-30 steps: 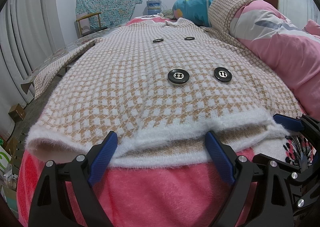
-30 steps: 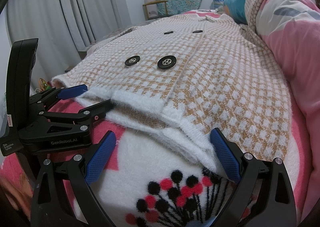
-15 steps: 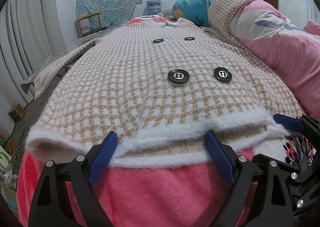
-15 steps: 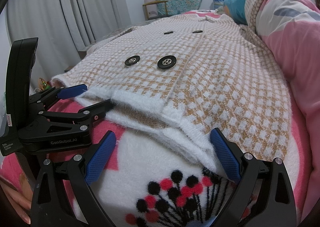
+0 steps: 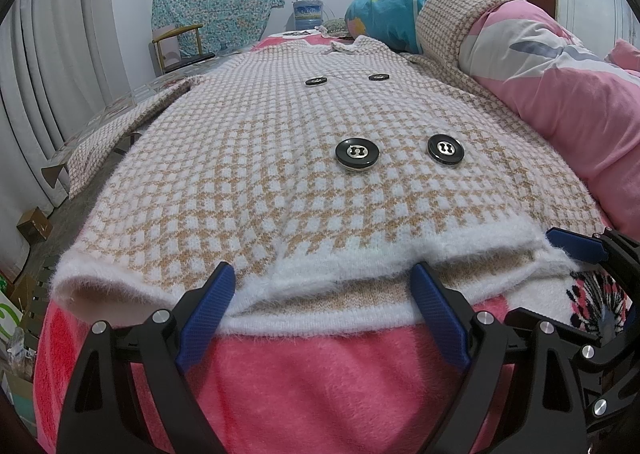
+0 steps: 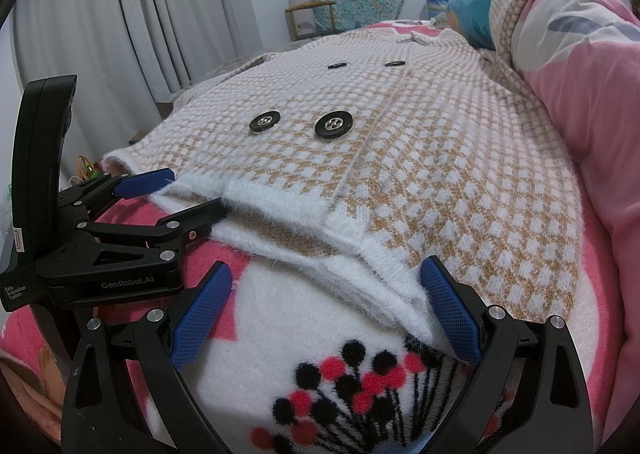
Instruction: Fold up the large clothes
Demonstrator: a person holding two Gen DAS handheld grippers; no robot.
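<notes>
A cream and tan checked knit cardigan with large black buttons lies spread front-up on the bed. Its fluffy white hem faces me. My left gripper is open, and the hem's middle lies between its blue pads without being pinched. In the right wrist view the same cardigan fills the bed, and my right gripper is open around the hem's right corner. The left gripper shows there at the left, jaws apart at the hem. The right gripper shows at the left wrist view's right edge.
A pink fleece blanket with a white floral patch covers the bed. A rolled pink duvet and a teal pillow line the right side. Grey curtains, a chair with floral cloth and floor boxes stand left.
</notes>
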